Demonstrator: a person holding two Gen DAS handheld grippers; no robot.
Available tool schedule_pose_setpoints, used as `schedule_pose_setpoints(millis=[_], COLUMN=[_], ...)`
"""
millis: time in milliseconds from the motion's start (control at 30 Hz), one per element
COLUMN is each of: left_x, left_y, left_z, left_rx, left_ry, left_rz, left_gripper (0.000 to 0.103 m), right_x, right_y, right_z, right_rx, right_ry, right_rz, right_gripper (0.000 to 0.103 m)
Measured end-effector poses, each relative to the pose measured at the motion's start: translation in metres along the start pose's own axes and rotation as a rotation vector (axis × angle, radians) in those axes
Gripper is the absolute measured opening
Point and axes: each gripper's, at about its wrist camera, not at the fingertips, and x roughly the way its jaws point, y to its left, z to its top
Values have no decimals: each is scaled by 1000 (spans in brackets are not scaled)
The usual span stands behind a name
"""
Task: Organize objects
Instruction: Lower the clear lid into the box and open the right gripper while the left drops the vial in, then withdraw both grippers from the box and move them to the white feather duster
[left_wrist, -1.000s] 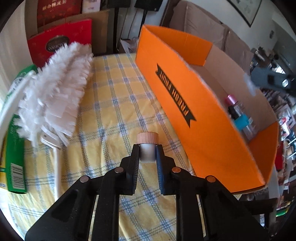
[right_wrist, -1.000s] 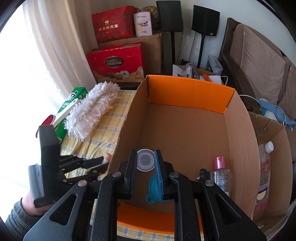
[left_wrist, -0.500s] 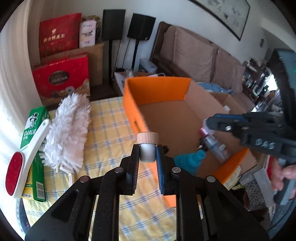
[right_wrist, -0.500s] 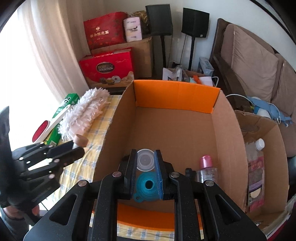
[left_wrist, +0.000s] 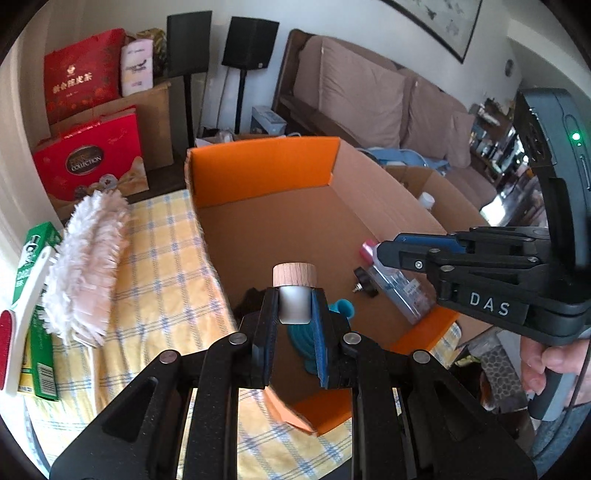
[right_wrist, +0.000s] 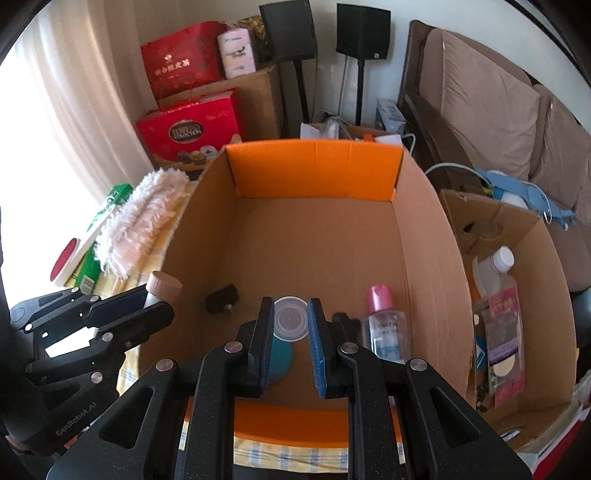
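Objects half sorted: two more on their way into the box

Objects for sorting are split between the table (left_wrist: 155, 266) and the orange cardboard box (left_wrist: 258, 173). On the far left of the checked cloth, a red-padded brush (left_wrist: 14, 332), a green carton (left_wrist: 37, 332) and a white fluffy duster (left_wrist: 88, 266) lie outside the box, so by my reading they are what is left to do. Next comes the left claw (left_wrist: 294, 306), closed on a frosted bottle with a wooden cap (left_wrist: 294, 275), which it holds above the box's near left corner. Inside the box lie a teal funnel-like piece (left_wrist: 341, 308), a small black knob (left_wrist: 364, 282) and a clear bottle with a pink cap (right_wrist: 384, 321). The right claw (right_wrist: 290, 319) is closed on a clear round lid or small tub (right_wrist: 290, 319) and hangs over the box floor. Both held things look ready to be set down inside.

The left wrist view shows the person's hand (left_wrist: 546, 365) on the right claw's handle, and the pink-capped bottle partly hidden by that claw. The right wrist view shows the bottle whole, a second black piece just beside it, and, further right, another open cardboard box (right_wrist: 517, 332) holding a white-capped bottle (right_wrist: 495, 269) and a pink packet (right_wrist: 506, 332), which the left view barely catches.
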Motion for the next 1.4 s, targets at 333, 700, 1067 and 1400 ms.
schedule_pose_setpoints(millis=[333,700,1067,1400], left_x=[25,30,2,-35], left_y=[-16,-15,-6,11], left_z=[-10,-14,-6,2], left_rx=[42,37,-5,-34], left_ry=[74,104,37,-59], left_rz=[18,50,77,140], left_gripper=[16,16,49,89], right_x=[33,41,14,-5], right_y=[-19,-22,-18,-8], right_z=[-17,-22,-10,-3], right_rx=[45,54,77,54], right_ry=[82,106,18,-65], right_rz=[16,11,15,-33], right_gripper=[17,19,40,80])
